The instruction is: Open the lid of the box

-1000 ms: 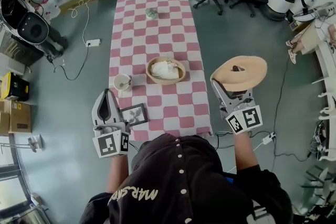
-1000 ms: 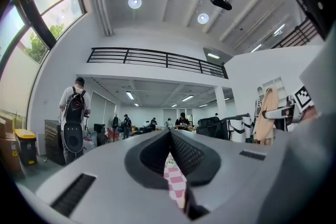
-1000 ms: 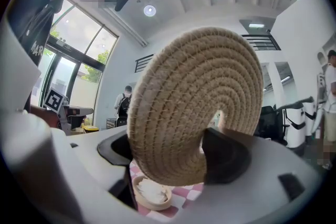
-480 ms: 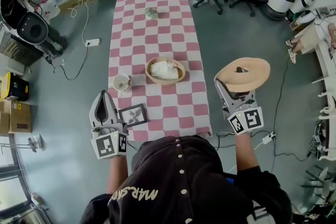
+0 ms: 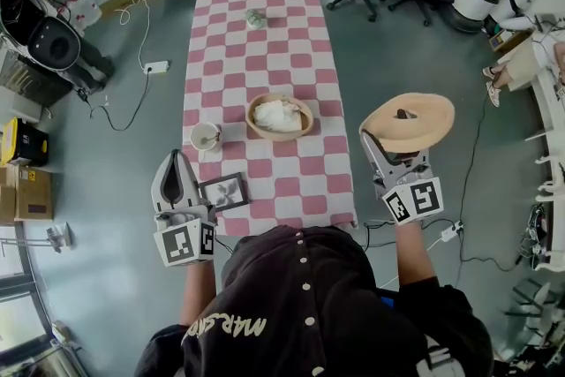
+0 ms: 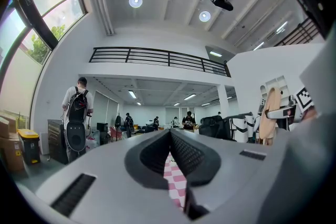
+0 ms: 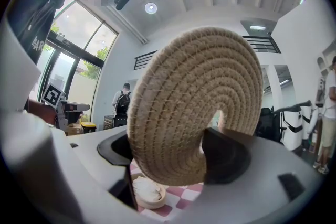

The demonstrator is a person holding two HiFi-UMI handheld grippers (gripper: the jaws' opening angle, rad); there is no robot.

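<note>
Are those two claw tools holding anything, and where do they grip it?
The right gripper clamps the round woven straw lid by its near rim. The left gripper is shut and holds nothing.

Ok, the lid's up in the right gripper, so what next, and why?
Probably swing the right gripper in over the table and set the lid down beside the basket: the basket already stands open, and the lid hangs over the floor past the table's edge.

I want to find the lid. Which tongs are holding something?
The right tongs, clamped on the round woven lid. The left tongs are closed with nothing between them.
</note>
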